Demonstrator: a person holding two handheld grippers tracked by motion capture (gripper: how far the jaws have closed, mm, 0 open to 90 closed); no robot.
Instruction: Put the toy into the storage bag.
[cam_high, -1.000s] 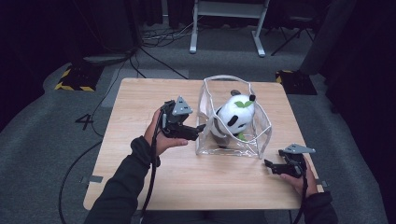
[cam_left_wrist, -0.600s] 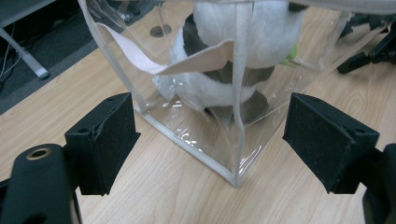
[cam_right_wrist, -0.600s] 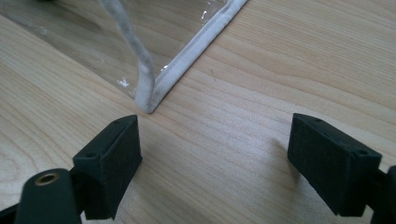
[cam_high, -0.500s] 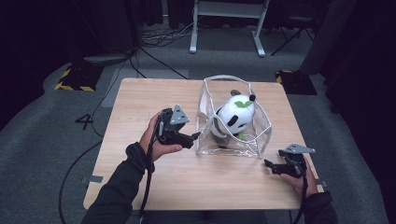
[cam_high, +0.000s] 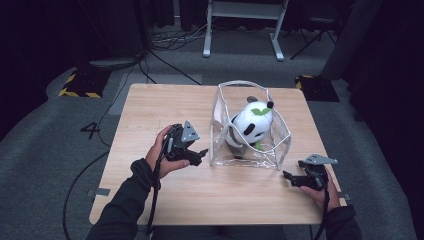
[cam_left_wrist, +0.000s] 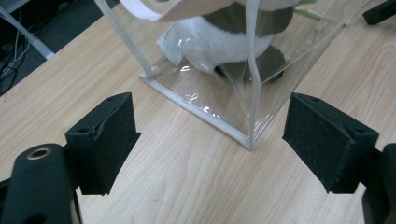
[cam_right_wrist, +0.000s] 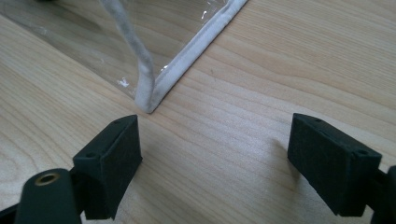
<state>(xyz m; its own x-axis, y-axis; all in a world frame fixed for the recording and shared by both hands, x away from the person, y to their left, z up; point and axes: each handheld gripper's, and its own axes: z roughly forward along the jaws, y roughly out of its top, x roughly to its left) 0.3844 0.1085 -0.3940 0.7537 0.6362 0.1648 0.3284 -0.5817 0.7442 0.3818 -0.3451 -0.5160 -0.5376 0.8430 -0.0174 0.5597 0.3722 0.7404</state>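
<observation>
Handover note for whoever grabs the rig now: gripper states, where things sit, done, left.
Left gripper: jaws open, empty, low over the light wooden table, aimed at the near left bottom corner of the clear plastic bag with white trim.
Right gripper: jaws open, empty, on the table by the bag's near right corner.
White and black panda plush toy: upright inside the bag, whose top is open.
Done: plush in the bag.
Left: probably gripping the bag; neither gripper touches it yet.

Panda toy (cam_high: 251, 126) sits inside bag (cam_high: 274, 150) on table (cam_high: 150, 110). My left gripper (cam_high: 201, 155) is just left of bag; my right gripper (cam_high: 287, 177) near its right front corner.
</observation>
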